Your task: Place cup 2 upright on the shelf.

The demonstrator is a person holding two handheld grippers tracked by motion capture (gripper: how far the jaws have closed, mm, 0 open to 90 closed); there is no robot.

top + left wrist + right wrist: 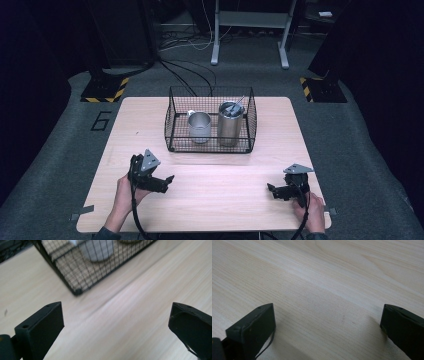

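Observation:
A black wire basket (210,145) stands on the far middle of the wooden table (210,200). Inside it are a short metal mug (199,127) on the left and a taller steel tumbler (230,123) on the right, with metal utensils sticking out of the tumbler. My left gripper (169,181) rests low at the table's front left, open and empty, aimed toward the basket's near left corner (77,291). My right gripper (271,190) sits at the front right, open, jaws wide over bare wood (324,302).
The table stands on grey carpet. A metal desk frame (250,30) and cables lie on the floor beyond it. Yellow-black striped stand bases (105,90) flank the far corners. Bare wood stretches between the two grippers.

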